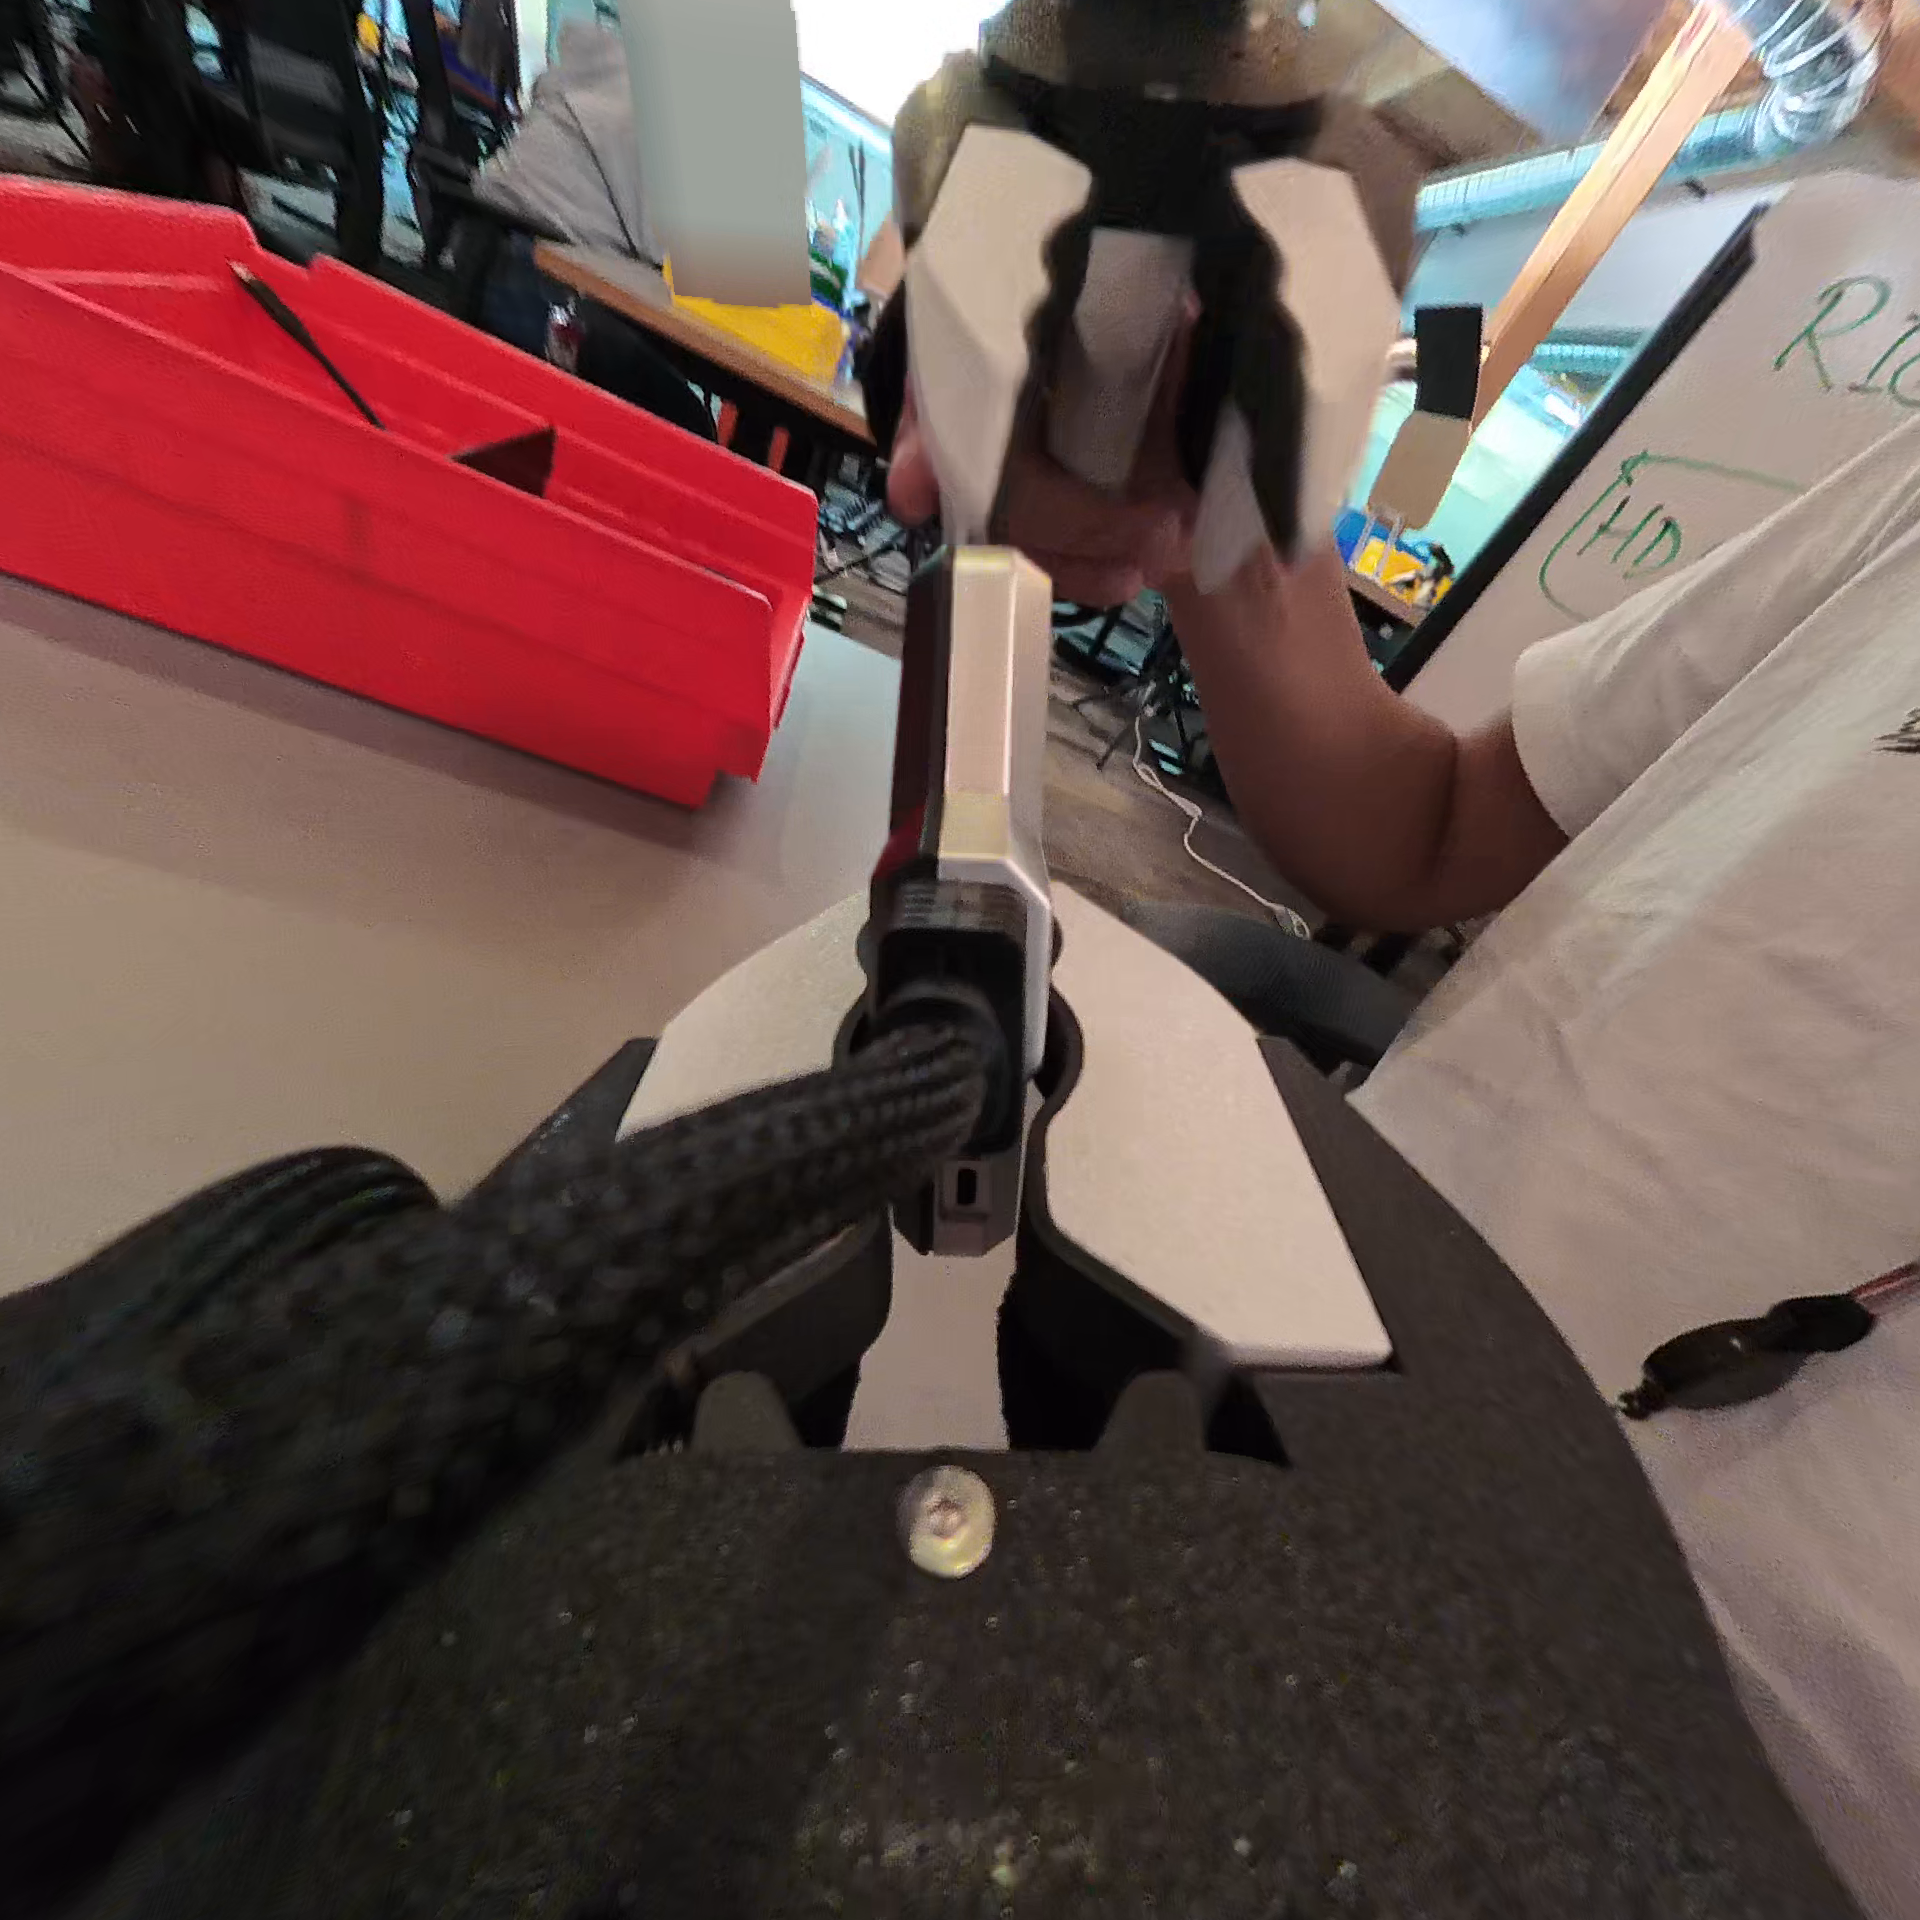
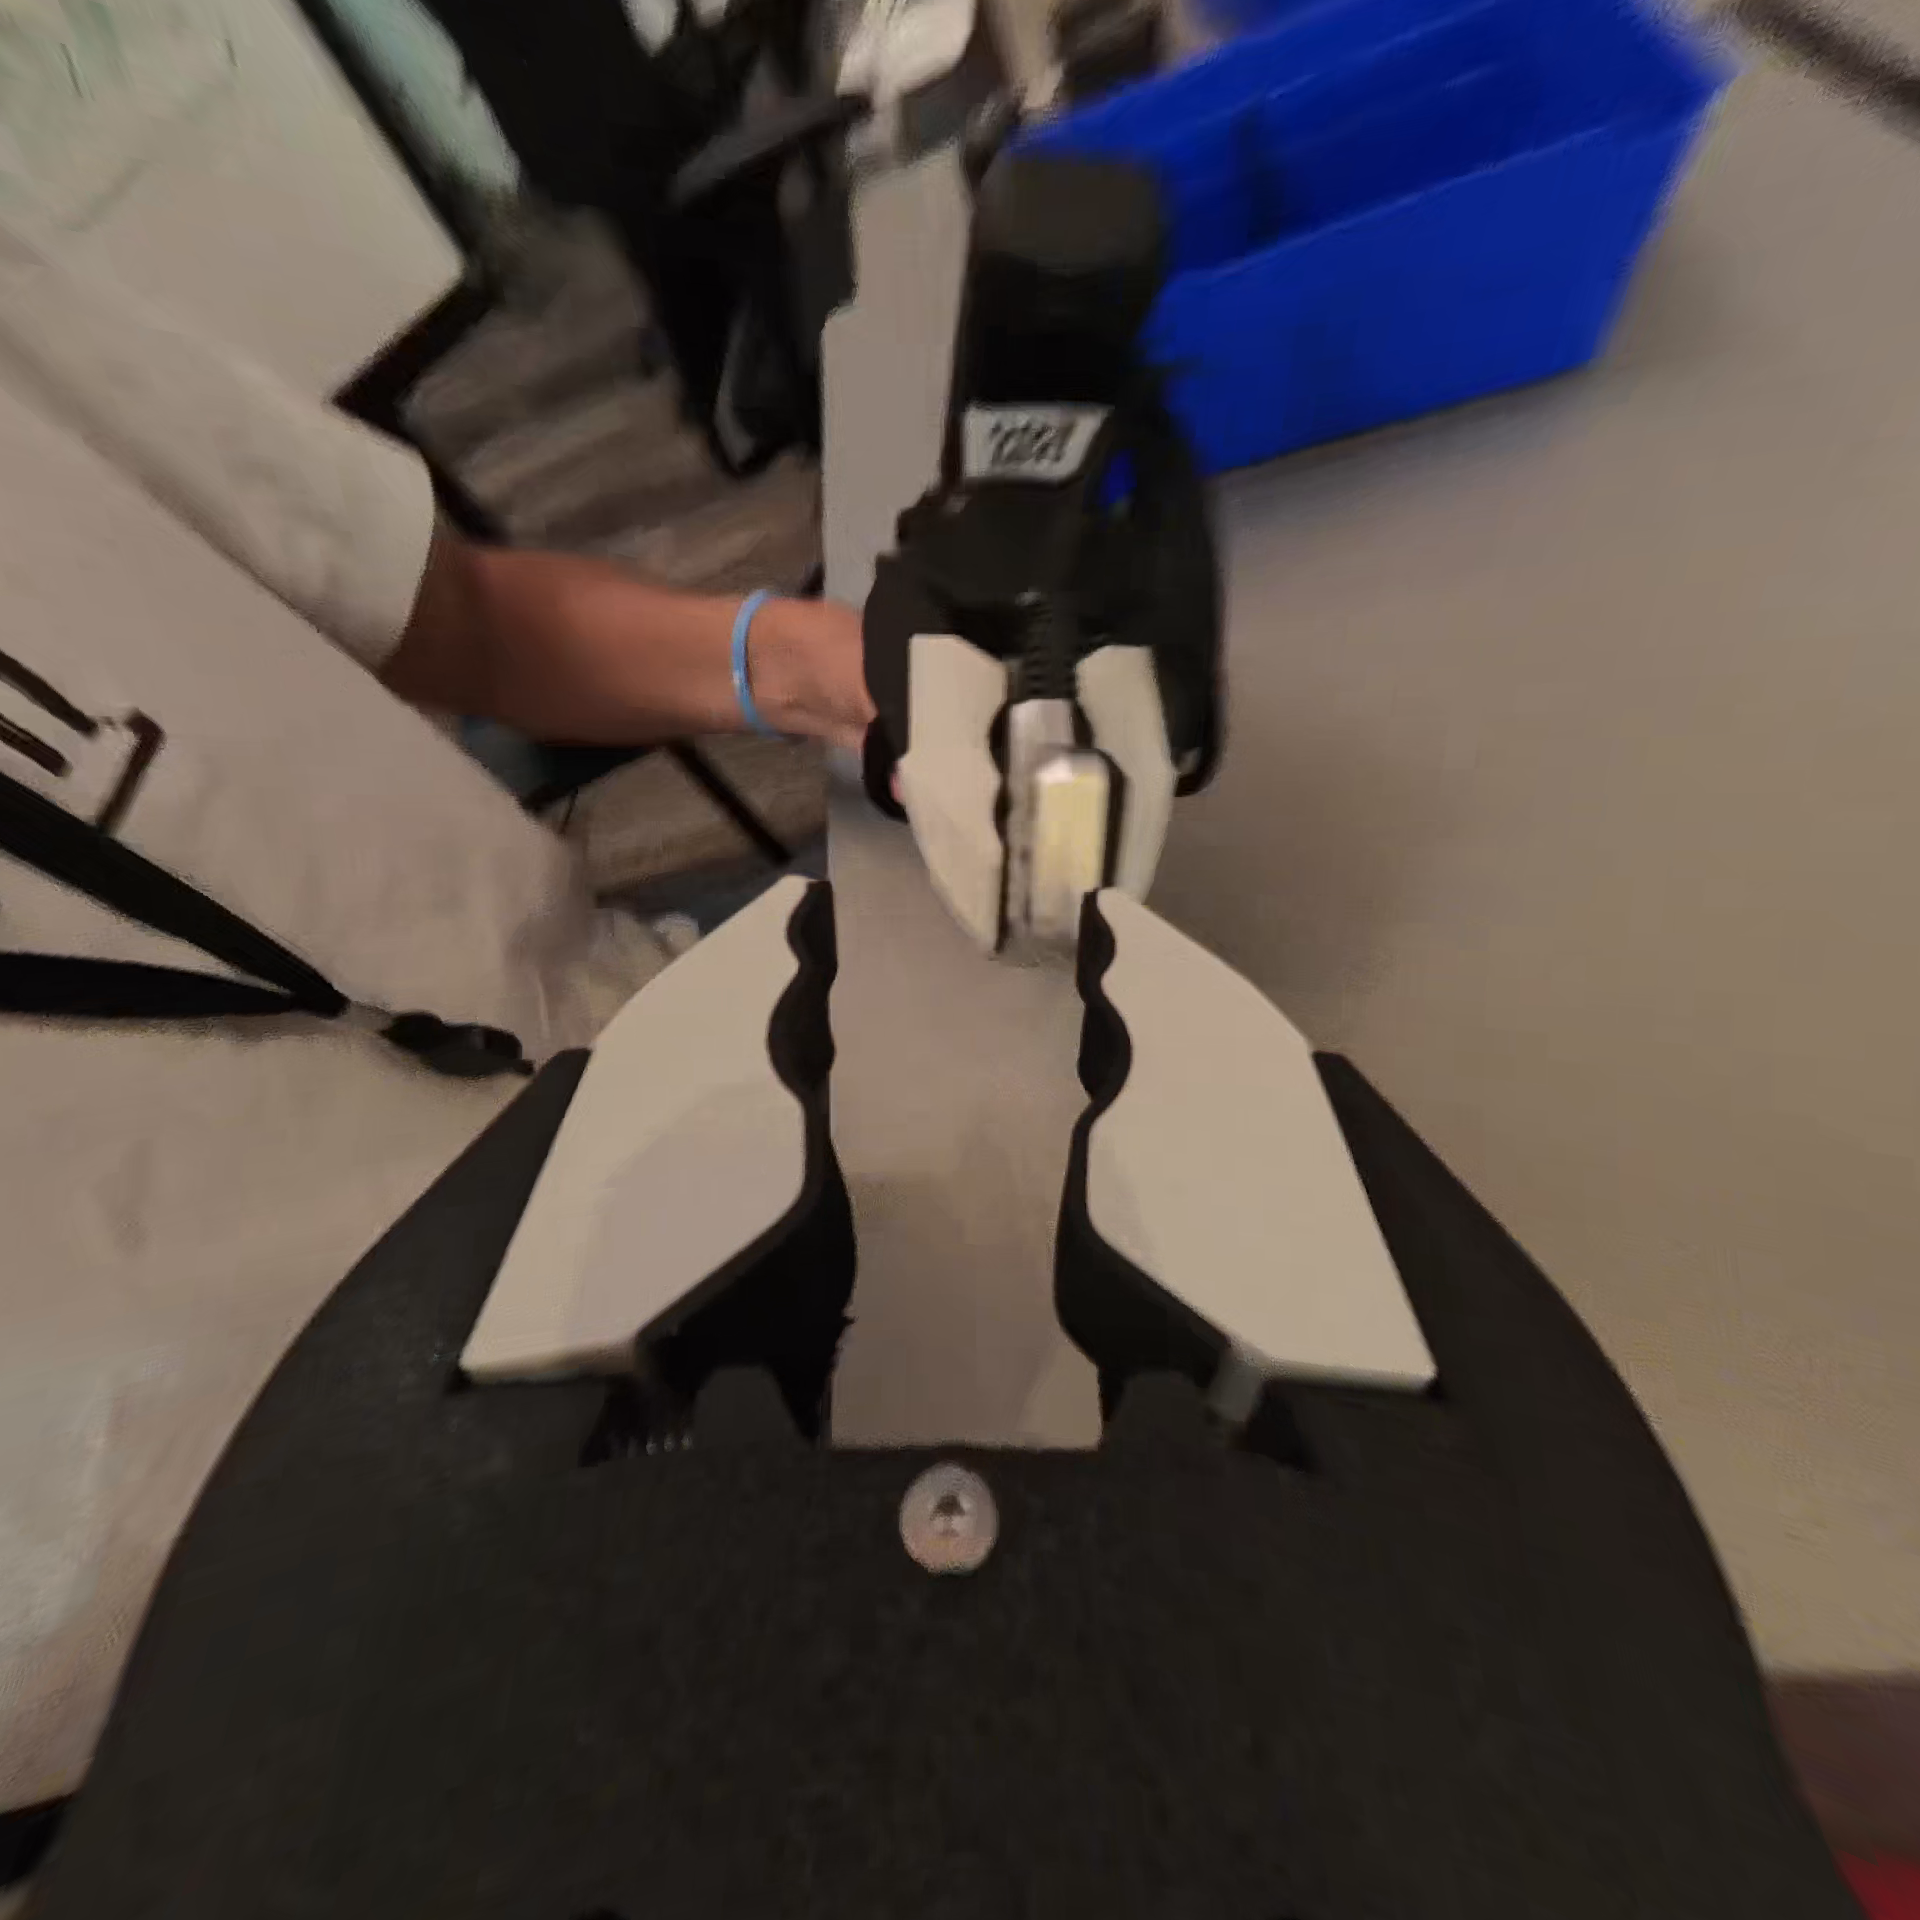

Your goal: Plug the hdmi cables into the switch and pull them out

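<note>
Thick black cable (image 1: 312, 1299) runs into the switch (image 1: 977, 748), and my left jaws (image 1: 961, 1049) pinch that silver switch tight. Left of it, a red bin (image 1: 364, 540) sits on the tabletop (image 1: 260, 935). My right jaws (image 2: 956, 935) are spread wide, holding nothing.

Open table (image 2: 1558, 831) beyond the switch (image 1: 977, 717); red bin (image 1: 395, 520) left, blue bin (image 2: 1382, 239) right.

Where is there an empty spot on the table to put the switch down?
Bare table lies in front of the red bin, and more below the blue bin. It is crowded in the middle, where the left tool holds the switch and cable facing the open right tool.
</note>
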The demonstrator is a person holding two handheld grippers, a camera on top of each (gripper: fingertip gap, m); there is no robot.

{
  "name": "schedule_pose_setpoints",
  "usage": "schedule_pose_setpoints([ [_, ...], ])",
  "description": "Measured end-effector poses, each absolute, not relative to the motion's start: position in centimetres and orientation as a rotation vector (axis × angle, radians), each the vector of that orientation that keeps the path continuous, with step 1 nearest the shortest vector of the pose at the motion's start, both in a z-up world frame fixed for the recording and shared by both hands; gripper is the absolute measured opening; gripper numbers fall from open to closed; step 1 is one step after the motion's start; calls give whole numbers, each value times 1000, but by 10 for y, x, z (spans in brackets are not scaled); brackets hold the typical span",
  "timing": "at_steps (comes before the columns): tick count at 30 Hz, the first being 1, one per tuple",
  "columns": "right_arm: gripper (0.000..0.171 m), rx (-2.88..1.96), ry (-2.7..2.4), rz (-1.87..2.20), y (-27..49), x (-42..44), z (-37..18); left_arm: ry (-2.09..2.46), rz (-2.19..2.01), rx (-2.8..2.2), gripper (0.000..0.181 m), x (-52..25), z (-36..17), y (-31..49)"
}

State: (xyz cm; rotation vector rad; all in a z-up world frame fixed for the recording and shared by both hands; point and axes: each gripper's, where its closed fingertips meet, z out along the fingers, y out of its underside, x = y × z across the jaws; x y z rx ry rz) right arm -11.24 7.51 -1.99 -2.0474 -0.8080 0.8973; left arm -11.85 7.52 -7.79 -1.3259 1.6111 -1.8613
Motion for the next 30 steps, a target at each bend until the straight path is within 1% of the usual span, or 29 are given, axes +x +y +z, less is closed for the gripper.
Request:
schedule_pose_setpoints([
  [1, 47, -2093, -845, 841, 83, -121, -33, 1644, -1823, -1350, 23, -118, -85, 75],
  [2, 36, -2100, -860, 770, 91, -120, -39, 1656, -1782, -1379, 23, -119, -92, 77],
  [4, 28, -2119, -848, 804, 97, -121, -42, 1623, -1817, -1370, 22, -124, -90, 77],
  [5, 29, -2140, -830, 807, 100, -120, -45, 1599, -1844, -1348, 23, -126, -85, 76],
  [6, 41, -2184, -832, 767, 103, -117, -53, 1590, -1853, -1331, 23, -128, -81, 75],
  [8, 46, -2214, -900, 758, 101, -121, -63, 1621, -1809, -1326, 23, -129, -82, 74],
  [10, 39, -2181, -970, 834, 95, -136, -64, 1639, -1783, -1328, 23, -128, -82, 73],
  [11, 21, -2196, -1012, 821, 93, -139, -69, 1639, -1758, -1332, 23, -126, -83, 74],
  [15, 21, -2173, -1026, 692, 98, -136, -63, 1612, -1621, -1373, 28, -126, -89, 83],
  [17, 21, -2151, -990, 493, 106, -108, -39, 1641, -1440, -1413, 49, -132, -105, 91],
  [18, 21, -2130, -944, 412, 109, -89, -18, 1633, -1386, -1429, 55, -137, -110, 93],
  [19, 21, -2108, -901, 343, 110, -69, 6, 1607, -1377, -1431, 58, -142, -112, 93],
  [23, 21, -2063, -773, -91, 95, 32, 105, 1504, -1447, -1421, 48, -163, -108, 85],
  [25, 20, -2024, -707, -215, 82, 70, 150, 1492, -1459, -1441, 46, -169, -110, 87],
  [28, 20, -2081, -685, -427, 69, 121, 178, 1449, -1507, -1444, 41, -172, -105, 92],
  [30, 21, -2138, -670, -460, 74, 149, 177, 1442, -1524, -1460, 39, -172, -106, 95],
])
